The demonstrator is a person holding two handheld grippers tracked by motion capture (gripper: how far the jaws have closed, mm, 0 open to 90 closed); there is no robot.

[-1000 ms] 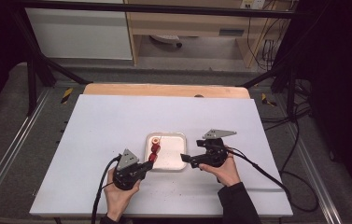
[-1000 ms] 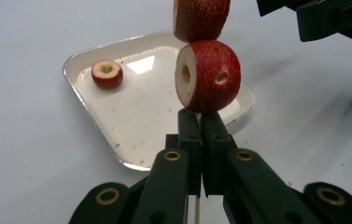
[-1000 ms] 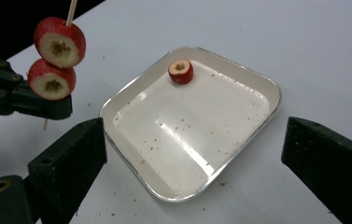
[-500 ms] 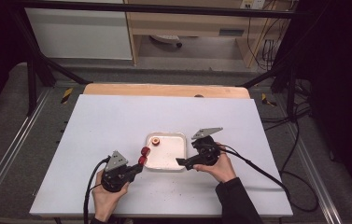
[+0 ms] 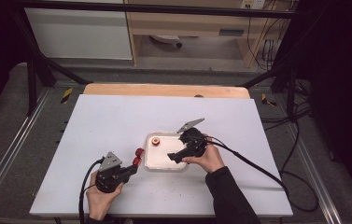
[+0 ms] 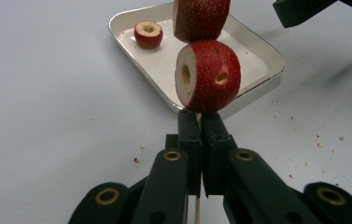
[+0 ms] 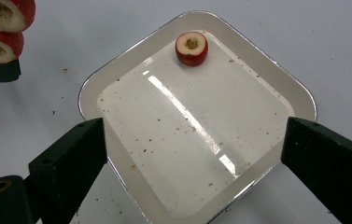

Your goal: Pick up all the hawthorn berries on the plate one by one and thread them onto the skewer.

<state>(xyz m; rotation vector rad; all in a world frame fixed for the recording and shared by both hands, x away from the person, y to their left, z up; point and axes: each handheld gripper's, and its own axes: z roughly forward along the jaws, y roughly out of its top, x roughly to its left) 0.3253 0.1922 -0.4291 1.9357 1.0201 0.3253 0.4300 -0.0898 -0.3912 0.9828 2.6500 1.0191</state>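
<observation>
A: Where is the skewer kept?
B: Clamped upright in the closed left tool, two red fruit pieces threaded on it, just beside the tray on the worktop.
A: And the right tool?
B: Held wide open, empty, angled down over the tray, where a third piece lies.

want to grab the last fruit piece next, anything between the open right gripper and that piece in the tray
Nothing visible. The right gripper hangs open over the tray, with bare tray floor up to the fruit piece in the far corner.
</observation>
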